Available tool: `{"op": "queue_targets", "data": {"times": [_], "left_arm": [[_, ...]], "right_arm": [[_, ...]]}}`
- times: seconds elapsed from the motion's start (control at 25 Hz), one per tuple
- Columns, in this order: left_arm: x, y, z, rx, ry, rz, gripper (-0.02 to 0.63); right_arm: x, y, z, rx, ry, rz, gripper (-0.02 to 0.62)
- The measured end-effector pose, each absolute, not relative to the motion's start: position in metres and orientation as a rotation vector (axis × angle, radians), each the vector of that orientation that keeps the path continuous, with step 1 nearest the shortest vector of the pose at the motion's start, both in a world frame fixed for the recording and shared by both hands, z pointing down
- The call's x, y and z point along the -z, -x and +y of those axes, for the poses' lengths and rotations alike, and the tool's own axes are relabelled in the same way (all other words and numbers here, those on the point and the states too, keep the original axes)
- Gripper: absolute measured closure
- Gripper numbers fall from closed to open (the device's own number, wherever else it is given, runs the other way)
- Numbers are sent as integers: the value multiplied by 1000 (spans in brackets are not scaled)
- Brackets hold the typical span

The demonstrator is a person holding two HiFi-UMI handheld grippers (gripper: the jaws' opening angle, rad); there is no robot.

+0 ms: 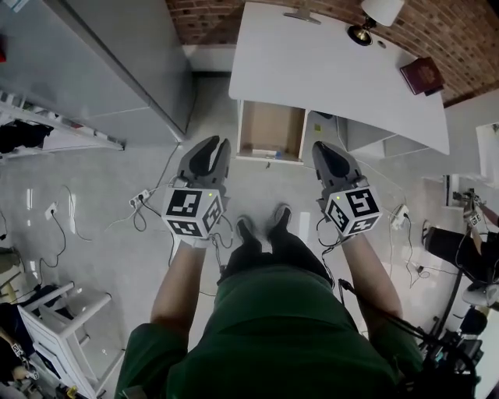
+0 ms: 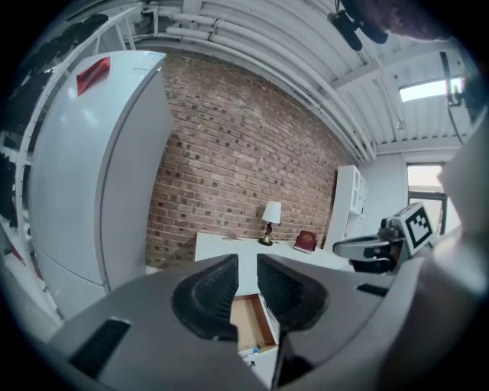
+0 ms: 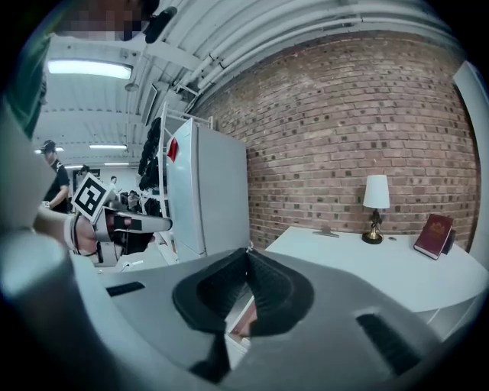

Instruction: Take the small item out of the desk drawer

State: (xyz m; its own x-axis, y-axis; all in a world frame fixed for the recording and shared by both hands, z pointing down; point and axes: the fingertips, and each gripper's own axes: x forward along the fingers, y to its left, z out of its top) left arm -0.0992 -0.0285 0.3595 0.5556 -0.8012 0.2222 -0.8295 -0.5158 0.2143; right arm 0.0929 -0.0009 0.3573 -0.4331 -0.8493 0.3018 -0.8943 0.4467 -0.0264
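Risk: left gripper (image 1: 212, 145), jaws barely parted, and right gripper (image 1: 323, 148), jaws together, both empty, may merely shove the small item (image 1: 277, 154) along the drawer (image 1: 270, 125).

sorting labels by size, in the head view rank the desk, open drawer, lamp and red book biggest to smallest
1. desk
2. drawer
3. lamp and book: they look about alike, and the frame's top edge cuts the lamp, so I won't rank them.
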Motion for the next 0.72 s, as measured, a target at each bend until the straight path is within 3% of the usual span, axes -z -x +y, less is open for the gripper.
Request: {"op": "queue_targets", "data": {"times": [0.72], "left_arm": [[-458, 46, -85, -470, -2354, -1401, 537]], "right_arm": [[-529, -118, -88, -409, -959, -2407, 549]]}}
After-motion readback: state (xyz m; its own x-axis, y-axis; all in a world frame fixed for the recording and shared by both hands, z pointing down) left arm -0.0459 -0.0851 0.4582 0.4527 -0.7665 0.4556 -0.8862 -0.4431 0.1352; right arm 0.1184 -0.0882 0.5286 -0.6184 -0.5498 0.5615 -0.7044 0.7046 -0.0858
